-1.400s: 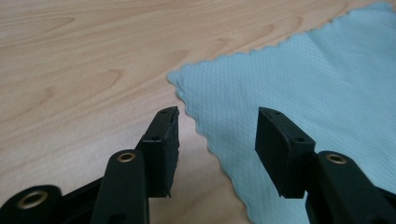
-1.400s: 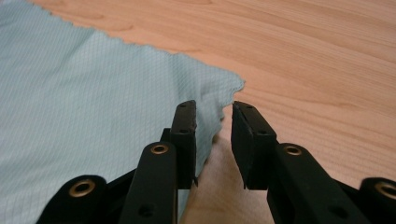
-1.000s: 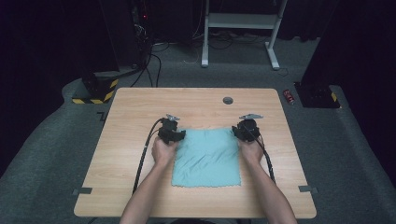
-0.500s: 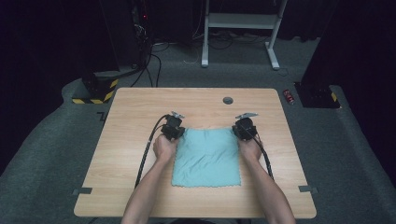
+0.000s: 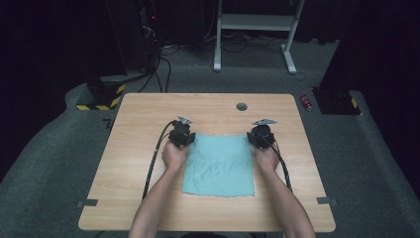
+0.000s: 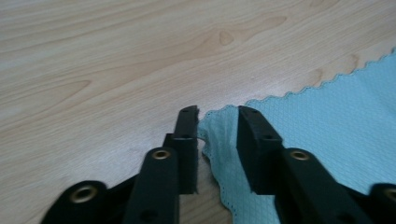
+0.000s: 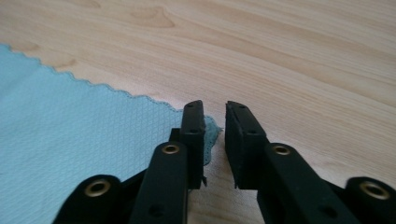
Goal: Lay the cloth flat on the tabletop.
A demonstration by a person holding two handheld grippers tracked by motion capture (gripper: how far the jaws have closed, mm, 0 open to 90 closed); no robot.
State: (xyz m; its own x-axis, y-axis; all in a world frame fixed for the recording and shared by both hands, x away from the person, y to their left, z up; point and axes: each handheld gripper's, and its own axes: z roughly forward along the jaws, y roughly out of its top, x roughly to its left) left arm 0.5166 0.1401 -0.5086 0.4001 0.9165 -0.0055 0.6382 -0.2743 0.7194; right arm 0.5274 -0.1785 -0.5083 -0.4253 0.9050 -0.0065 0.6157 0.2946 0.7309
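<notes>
Blue cloth (image 5: 219,165) is laid flat at the table (image 5: 138,163) middle. Left gripper (image 6: 215,125) and right gripper (image 7: 215,122) are set at its far corners, jaws just reopened, partly apart, corners between them, unpinched.

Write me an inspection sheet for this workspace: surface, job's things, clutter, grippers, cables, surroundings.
Surface: light wooden table, tape tabs at its edges.
Job's things: light blue square cloth, flat, slightly rippled.
Clutter: small dark round disc near the far edge.
Grippers: left gripper astride the cloth's far left corner, right gripper at the far right corner; both jaws have just been opening, a gap shows.
Cables: black cable trails from the left gripper.
Surroundings: grey carpet, white metal stand, dark curtains.
</notes>
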